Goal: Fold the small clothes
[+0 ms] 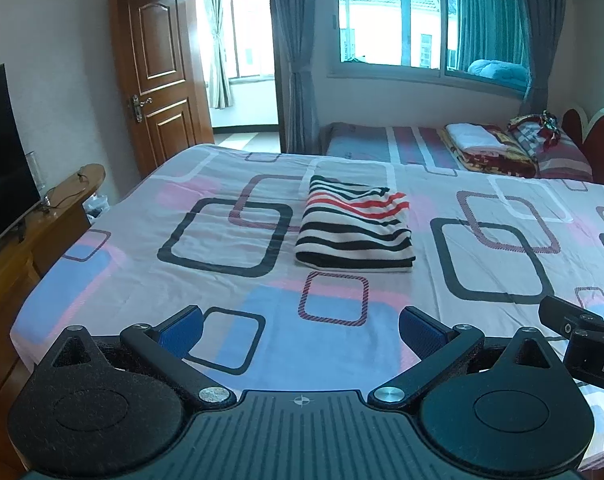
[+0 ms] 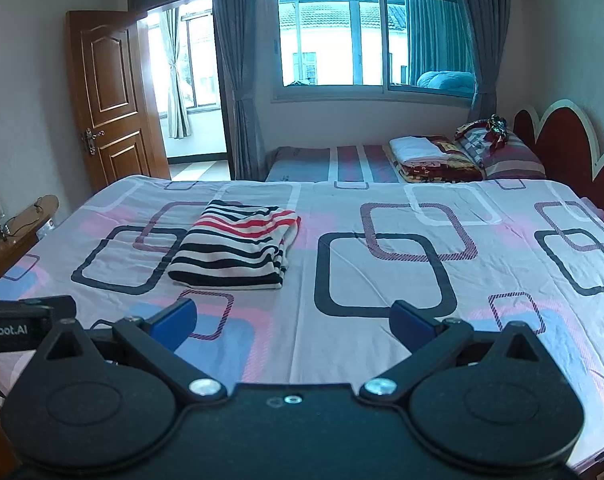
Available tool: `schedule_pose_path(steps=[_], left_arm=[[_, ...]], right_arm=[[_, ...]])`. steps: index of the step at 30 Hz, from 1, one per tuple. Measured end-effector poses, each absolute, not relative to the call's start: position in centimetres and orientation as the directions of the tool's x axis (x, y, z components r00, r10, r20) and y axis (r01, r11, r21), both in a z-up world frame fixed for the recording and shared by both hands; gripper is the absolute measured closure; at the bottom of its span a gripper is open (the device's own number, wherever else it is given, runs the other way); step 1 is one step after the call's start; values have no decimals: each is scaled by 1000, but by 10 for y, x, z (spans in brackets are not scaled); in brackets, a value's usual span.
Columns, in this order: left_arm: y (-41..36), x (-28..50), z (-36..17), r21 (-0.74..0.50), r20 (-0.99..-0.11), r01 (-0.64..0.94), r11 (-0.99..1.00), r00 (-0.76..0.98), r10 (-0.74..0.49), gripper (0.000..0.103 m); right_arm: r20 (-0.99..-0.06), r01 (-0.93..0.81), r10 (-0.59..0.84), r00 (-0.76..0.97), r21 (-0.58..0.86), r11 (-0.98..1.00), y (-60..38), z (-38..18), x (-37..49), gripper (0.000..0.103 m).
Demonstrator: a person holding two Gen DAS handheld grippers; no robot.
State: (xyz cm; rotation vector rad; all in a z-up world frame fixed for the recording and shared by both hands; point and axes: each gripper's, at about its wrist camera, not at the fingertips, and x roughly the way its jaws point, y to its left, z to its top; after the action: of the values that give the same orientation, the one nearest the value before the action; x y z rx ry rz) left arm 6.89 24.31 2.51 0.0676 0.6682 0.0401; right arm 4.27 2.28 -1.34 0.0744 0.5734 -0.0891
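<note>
A striped garment [image 1: 355, 226] in black, white and red lies folded into a compact rectangle on the patterned bed sheet [image 1: 222, 280]. It also shows in the right wrist view [image 2: 238, 246], left of centre. My left gripper [image 1: 300, 330] is open and empty, held above the near part of the bed, well short of the garment. My right gripper [image 2: 294, 320] is open and empty, also near the bed's front edge, to the right of the garment. Part of the right gripper shows at the right edge of the left wrist view [image 1: 581, 332].
A second bed [image 2: 341, 164] with folded blankets [image 2: 429, 158] and pillows stands behind. A wooden TV stand [image 1: 18, 248] with a television [image 1: 2, 152] is at the left. An open wooden door [image 1: 158, 76] and a curtained window [image 2: 365, 40] are at the back.
</note>
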Motion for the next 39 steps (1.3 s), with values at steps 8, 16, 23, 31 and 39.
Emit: schedule_pose_path(steps=[8, 16, 23, 31, 39], left_arm=[[244, 69, 25, 79, -616, -22, 997, 785, 66, 0], [242, 70, 23, 82, -621, -21, 996, 781, 67, 0], [242, 71, 21, 81, -624, -23, 996, 779, 68, 0], [245, 75, 18, 81, -629, -28, 996, 774, 72, 0], [243, 80, 12, 95, -617, 13, 995, 786, 49, 0]], right_arm=[[-546, 109, -74, 835, 33, 993, 24, -16, 44, 1], [-550, 111, -69, 833, 44, 993, 22, -17, 43, 1], [-555, 108, -64, 829, 46, 993, 20, -18, 45, 1], [-559, 99, -52, 828, 54, 994, 22, -20, 50, 1], [-571, 91, -43, 820, 55, 994, 25, -24, 58, 1]])
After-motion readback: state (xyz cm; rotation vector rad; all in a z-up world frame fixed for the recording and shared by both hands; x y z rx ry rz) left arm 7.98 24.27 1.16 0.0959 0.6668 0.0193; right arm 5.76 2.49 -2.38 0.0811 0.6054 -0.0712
